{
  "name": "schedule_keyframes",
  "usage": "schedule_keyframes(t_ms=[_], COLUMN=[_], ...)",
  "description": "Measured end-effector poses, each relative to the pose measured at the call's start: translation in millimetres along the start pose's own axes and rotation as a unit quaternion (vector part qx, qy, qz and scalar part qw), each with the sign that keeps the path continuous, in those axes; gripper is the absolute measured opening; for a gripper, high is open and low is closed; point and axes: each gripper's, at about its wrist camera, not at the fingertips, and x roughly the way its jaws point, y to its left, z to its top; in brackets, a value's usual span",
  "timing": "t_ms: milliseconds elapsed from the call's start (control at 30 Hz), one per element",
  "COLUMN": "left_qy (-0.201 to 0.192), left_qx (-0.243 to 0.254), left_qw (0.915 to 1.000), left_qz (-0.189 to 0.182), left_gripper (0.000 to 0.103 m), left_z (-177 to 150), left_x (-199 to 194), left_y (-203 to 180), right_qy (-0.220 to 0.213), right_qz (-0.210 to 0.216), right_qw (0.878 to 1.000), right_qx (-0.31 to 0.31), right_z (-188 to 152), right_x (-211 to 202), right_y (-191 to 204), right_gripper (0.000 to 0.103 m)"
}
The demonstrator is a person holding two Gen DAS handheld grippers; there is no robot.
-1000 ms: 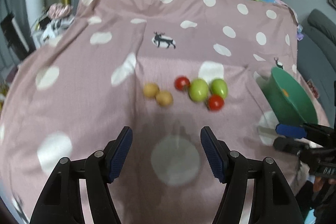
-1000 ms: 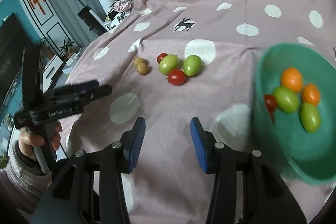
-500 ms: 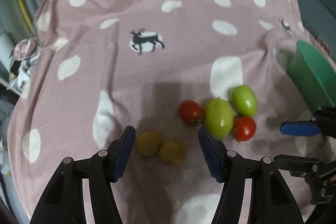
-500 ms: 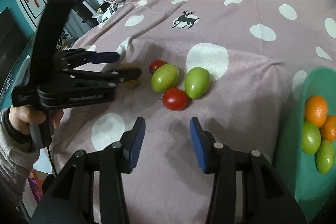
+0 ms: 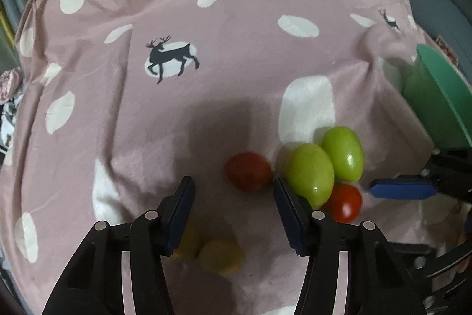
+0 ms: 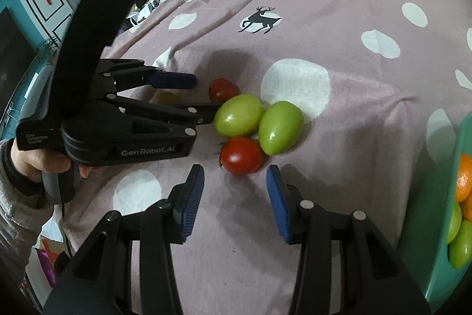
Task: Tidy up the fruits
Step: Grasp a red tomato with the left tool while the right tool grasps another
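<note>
A: What lay on the cloth [image 6: 339,138]?

B: A pink spotted cloth held a tight cluster of fruit. Two green tomatoes, oval, sat side by side and touching. In the right wrist view the left green tomato [image 6: 238,115] had its long axis running from about 8 o'clock to 2 o'clock, and the right green tomato [image 6: 280,127] ran from about 7 o'clock to 1 o'clock, its narrower end toward the top.

A: And the red ones?

B: A near red tomato [image 6: 241,155] touched both green ones at their 6 o'clock side. A far red tomato [image 6: 223,89] sat at 11 o'clock of the cluster. Both were round, with no clear long axis.

A: Where were the grippers?

B: The right gripper [image 6: 234,197] had its jaws spread apart, holding nothing, with the near red tomato just ahead of the gap. The left gripper [image 5: 233,214] also stood with jaws apart and empty; two yellow fruits [image 5: 219,256], blurred, lay low between its fingers, one partly hidden behind the left finger.

A: Anything else?

B: A green bowl [image 6: 442,226] at 3 o'clock in the right wrist view held oranges [image 6: 463,179] and more green fruit [image 6: 460,247].
</note>
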Motion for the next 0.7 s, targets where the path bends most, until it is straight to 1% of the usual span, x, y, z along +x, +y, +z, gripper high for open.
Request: schedule_keyframes(t_ms=[133,200,267,367,400,467,500,567,700], left_qy=[0.001,0.001,0.003,0.000,-0.001,-0.002,-0.002,-0.004,-0.008], left_qx=[-0.001,-0.002,-0.004,-0.012,-0.012,-0.008,-0.008,-0.015,-0.028], left_qw=[1.0000,0.9999,0.9999,0.9998,0.9998,0.9998,0.9999,0.9998,0.9993], left_qz=[-0.007,-0.011,-0.011,-0.016,-0.015,-0.015,-0.015,-0.013,-0.022], left_gripper=[0.055,0.045,0.042,0.041,0.038,0.038,0.038,0.038,0.038], left_z=[4.0,4.7,3.9,5.4,5.8,6.1,6.6,7.8,8.6], left_x=[5.3,7.5,10.6,10.9,10.8,10.9,11.1,10.5,10.7], left_y=[-0.6,-1.3,-0.7,1.2,0.6,-1.0,-0.8,1.7,6.9], right_qy=[0.002,0.004,0.009,0.020,0.025,0.030,0.031,0.033,0.037], right_qz=[0.002,0.010,0.015,0.024,0.028,0.034,0.034,0.026,0.018], right_qw=[1.000,1.000,1.000,0.999,0.999,0.998,0.998,0.999,0.999], right_qx=[0.005,0.009,0.014,0.019,0.022,0.031,0.031,0.027,0.017], right_z=[3.0,3.7,4.4,5.4,5.9,7.8,9.1,12.0,16.0], right_x=[5.0,6.2,8.4,13.4,15.8,18.6,19.2,21.0,23.5], right_y=[-2.3,-3.1,-4.2,-5.7,-6.9,-9.7,-10.0,-9.4,-3.6], right_gripper=[0.042,0.042,0.040,0.039,0.039,0.038,0.036,0.036,0.038])
